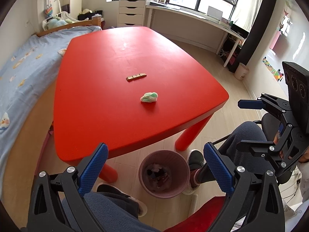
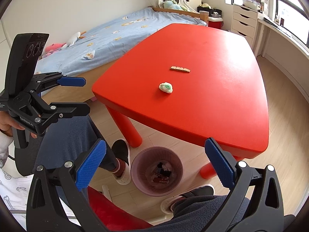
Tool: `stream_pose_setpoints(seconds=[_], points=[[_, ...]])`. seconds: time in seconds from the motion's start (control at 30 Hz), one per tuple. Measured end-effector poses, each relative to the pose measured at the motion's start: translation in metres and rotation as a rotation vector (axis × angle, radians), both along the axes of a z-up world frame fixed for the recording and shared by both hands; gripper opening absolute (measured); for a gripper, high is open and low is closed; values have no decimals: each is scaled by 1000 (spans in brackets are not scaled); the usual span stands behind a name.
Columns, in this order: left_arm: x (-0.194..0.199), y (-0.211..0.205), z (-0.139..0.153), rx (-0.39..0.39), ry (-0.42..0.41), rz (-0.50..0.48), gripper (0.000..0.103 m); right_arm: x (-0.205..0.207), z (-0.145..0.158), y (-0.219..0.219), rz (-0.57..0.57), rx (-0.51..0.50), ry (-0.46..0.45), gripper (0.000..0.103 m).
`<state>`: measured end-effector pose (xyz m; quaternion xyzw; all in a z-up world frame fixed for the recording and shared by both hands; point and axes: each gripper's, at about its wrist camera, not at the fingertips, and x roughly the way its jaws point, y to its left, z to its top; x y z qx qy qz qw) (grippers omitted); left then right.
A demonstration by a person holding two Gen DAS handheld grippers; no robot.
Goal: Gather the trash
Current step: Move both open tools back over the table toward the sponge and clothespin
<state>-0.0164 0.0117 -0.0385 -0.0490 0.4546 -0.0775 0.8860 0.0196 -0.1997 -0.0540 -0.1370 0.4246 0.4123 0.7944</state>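
A crumpled green-white wad [image 1: 149,97] [image 2: 165,87] and a flat brown wrapper strip [image 1: 136,76] [image 2: 180,69] lie on the red table [image 1: 96,96] [image 2: 222,106]. A pink bin [image 1: 164,192] [image 2: 139,181] with trash inside stands on the floor under the table's near edge. My left gripper [image 1: 155,165] is open and empty above the bin; it also shows in the right wrist view [image 2: 85,96]. My right gripper [image 2: 155,162] is open and empty above the bin; it also shows in the left wrist view [image 1: 240,123].
A bed [image 1: 23,67] with blue bedding runs along the table's left side. The person's legs and slippered feet [image 1: 193,166] flank the bin. A white desk [image 1: 193,19] and drawers [image 1: 131,13] stand by the window. A small cream bin [image 1: 241,71] sits by the desk.
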Motion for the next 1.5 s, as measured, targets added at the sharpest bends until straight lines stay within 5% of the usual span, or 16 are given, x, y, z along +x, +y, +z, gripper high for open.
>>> stream_pose_setpoints(seconds=[0.7, 1.5], points=[[108, 39, 2, 112, 31, -150, 95, 70, 12, 59, 183, -74, -58, 100], [206, 20, -47, 195, 118, -492, 95, 107, -46, 115, 372, -149, -33, 100]])
